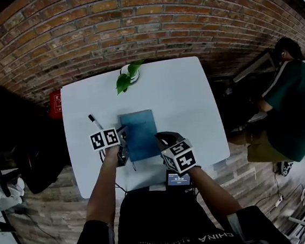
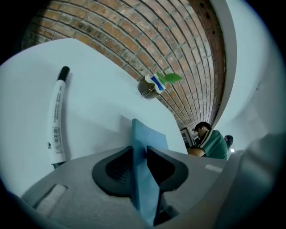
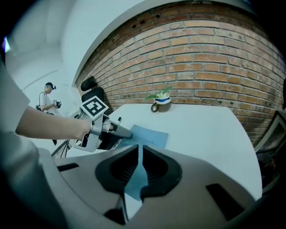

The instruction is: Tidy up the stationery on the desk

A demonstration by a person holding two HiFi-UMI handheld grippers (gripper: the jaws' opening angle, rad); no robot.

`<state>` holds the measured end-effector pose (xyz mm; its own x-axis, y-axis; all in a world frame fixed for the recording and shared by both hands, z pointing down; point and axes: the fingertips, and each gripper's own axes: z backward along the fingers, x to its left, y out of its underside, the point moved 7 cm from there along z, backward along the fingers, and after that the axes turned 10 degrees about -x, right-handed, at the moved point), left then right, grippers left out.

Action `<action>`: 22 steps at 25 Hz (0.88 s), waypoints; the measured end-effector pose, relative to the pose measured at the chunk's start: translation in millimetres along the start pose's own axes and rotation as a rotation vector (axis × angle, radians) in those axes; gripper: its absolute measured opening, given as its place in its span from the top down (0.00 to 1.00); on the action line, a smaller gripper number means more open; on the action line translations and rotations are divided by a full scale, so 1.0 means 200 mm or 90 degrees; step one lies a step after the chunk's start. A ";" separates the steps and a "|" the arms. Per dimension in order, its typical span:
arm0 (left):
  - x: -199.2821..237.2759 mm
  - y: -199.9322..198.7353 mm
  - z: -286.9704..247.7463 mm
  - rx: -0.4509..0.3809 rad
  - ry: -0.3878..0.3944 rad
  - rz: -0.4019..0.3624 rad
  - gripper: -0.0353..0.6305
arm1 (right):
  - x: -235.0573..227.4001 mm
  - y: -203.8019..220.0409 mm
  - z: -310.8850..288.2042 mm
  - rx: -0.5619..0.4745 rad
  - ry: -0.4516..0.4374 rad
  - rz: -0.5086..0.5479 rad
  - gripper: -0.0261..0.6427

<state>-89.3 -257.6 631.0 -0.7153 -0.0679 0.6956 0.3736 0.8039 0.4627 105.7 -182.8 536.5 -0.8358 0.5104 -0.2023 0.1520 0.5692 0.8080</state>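
Observation:
A blue notebook [image 1: 140, 133] lies flat near the front of the white table [image 1: 184, 91]. My left gripper [image 1: 122, 131] is at its left edge; in the left gripper view [image 2: 139, 154] the notebook [image 2: 151, 136] sits between the pads and touches both. My right gripper [image 1: 160, 140] holds the near right corner, and in the right gripper view [image 3: 140, 154] its jaws are shut on the thin blue edge [image 3: 149, 136]. The left gripper [image 3: 120, 132] shows there too, on the notebook's far side. A white marker pen with a black cap [image 1: 95, 121] [image 2: 57, 120] lies just left of the notebook.
A small potted plant in a cup [image 1: 128, 75] [image 3: 161, 103] stands at the table's far edge by the brick wall. A person in green [image 1: 287, 110] sits to the right. A black chair [image 1: 13, 133] and a red object [image 1: 56, 104] are to the left.

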 end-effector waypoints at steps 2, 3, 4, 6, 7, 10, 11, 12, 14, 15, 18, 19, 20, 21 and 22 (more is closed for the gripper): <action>0.00 -0.02 0.00 -0.007 -0.008 -0.020 0.81 | 0.00 0.00 0.00 0.000 -0.001 0.000 0.90; 0.00 -0.03 0.01 -0.014 -0.012 -0.028 0.80 | 0.00 0.00 0.00 0.001 -0.002 -0.001 0.90; 0.00 -0.04 0.02 -0.023 -0.016 -0.035 0.78 | 0.00 0.00 0.00 0.001 -0.002 -0.001 0.90; -0.01 -0.07 0.06 -0.050 -0.022 -0.057 0.78 | -0.01 0.01 0.00 0.003 -0.002 0.000 0.90; -0.02 -0.08 0.09 -0.064 -0.020 -0.073 0.78 | -0.01 0.01 0.00 0.004 -0.003 0.000 0.90; -0.07 -0.09 0.19 -0.102 0.006 -0.145 0.78 | 0.00 0.02 -0.02 0.010 -0.009 0.004 0.90; -0.08 -0.08 0.23 -0.112 0.010 -0.173 0.78 | 0.01 0.02 -0.03 0.013 -0.012 0.007 0.90; -0.08 -0.07 0.26 -0.119 0.008 -0.198 0.81 | 0.02 0.02 -0.05 0.015 -0.016 0.010 0.90; -0.09 -0.05 0.31 -0.127 0.001 -0.236 0.92 | 0.04 0.01 -0.08 0.019 -0.025 0.018 0.90; -0.09 -0.03 0.34 -0.129 0.001 -0.250 0.93 | 0.06 0.00 -0.10 0.021 -0.029 0.024 0.90; -0.09 0.02 0.41 -0.124 -0.002 -0.295 0.93 | 0.11 -0.02 -0.16 0.026 -0.039 0.042 0.92; -0.08 0.03 0.43 -0.121 -0.006 -0.310 0.93 | 0.13 -0.03 -0.18 0.028 -0.043 0.049 0.92; -0.07 0.05 0.45 -0.116 -0.010 -0.322 0.93 | 0.15 -0.04 -0.21 0.030 -0.046 0.055 0.93; -0.05 0.06 0.47 -0.113 -0.016 -0.330 0.93 | 0.17 -0.05 -0.23 0.033 -0.050 0.062 0.93; -0.03 0.07 0.49 -0.112 -0.022 -0.334 0.93 | 0.19 -0.06 -0.26 0.036 -0.054 0.068 0.93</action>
<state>-137.6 -187.0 579.4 -0.8500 -0.4106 0.3300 0.0532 0.5565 0.8292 45.2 -203.5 547.4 -0.7658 0.6217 -0.1643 0.2700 0.5428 0.7953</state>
